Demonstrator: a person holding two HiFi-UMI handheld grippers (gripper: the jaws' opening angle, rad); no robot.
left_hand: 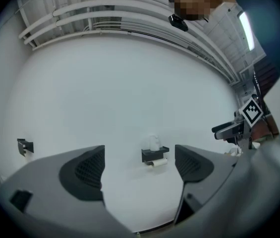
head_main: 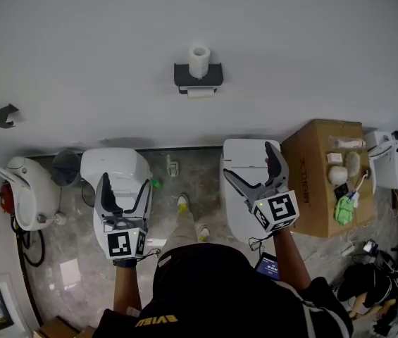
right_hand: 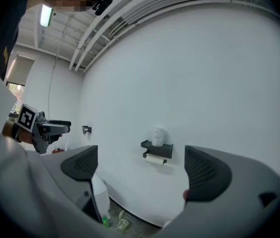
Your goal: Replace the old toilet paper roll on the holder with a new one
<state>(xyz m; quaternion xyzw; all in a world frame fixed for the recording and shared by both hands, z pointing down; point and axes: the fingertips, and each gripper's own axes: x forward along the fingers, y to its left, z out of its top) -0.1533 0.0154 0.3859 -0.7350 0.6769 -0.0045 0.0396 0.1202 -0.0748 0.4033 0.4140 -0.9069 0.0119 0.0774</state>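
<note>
A black wall holder (head_main: 198, 77) carries a thin old roll (head_main: 200, 93) under its shelf and a full white roll (head_main: 199, 61) standing upright on top. Both show again in the left gripper view, holder (left_hand: 155, 154) and upright roll (left_hand: 153, 142), and in the right gripper view, holder (right_hand: 156, 148), hanging roll (right_hand: 155, 159) and upright roll (right_hand: 158, 136). My left gripper (head_main: 122, 192) and right gripper (head_main: 255, 167) are both open and empty, held well short of the wall.
Two white toilets (head_main: 114, 174) (head_main: 242, 162) stand against the wall below the holder. A cardboard box (head_main: 327, 174) with small items sits at the right, a white fixture (head_main: 26, 192) at the left. A small black hook (head_main: 5, 116) is on the wall.
</note>
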